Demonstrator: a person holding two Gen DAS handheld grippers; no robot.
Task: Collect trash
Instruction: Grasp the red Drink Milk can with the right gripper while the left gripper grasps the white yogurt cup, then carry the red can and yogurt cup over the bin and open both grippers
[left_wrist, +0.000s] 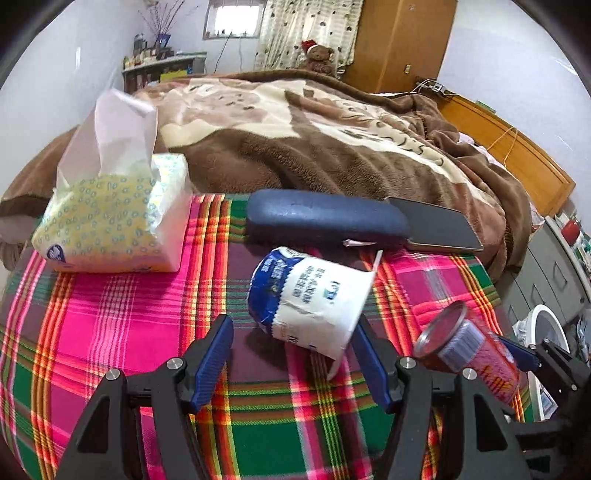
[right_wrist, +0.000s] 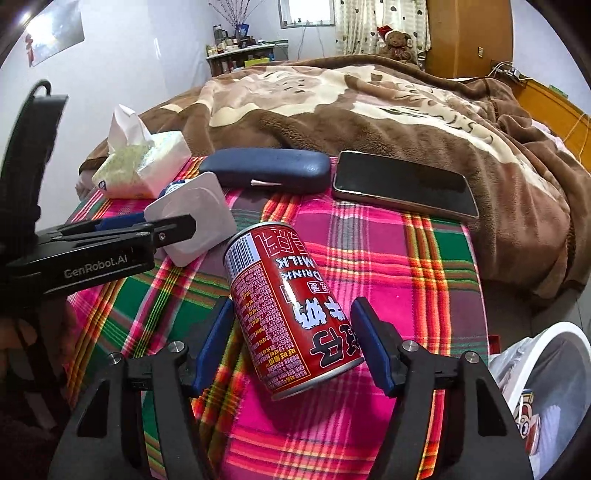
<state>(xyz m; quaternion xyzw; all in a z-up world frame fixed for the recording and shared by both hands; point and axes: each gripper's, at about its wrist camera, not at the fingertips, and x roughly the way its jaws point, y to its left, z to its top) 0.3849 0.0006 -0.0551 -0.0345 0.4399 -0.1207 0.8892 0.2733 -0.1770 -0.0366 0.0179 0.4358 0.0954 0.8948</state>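
Note:
A white and blue yogurt cup lies on its side on the plaid cloth. It sits between the fingers of my left gripper, which is open, with a clear gap at the left finger. A red milk-drink can lies tilted on the cloth between the blue pads of my right gripper, which is open with a thin gap at the left pad. The left wrist view shows the can to the right of the cup. In the right wrist view my left gripper reaches in from the left beside the cup.
A tissue pack, a dark blue glasses case and a phone lie at the far edge of the cloth. A brown blanket covers the bed behind. A white bin with a liner stands low at the right.

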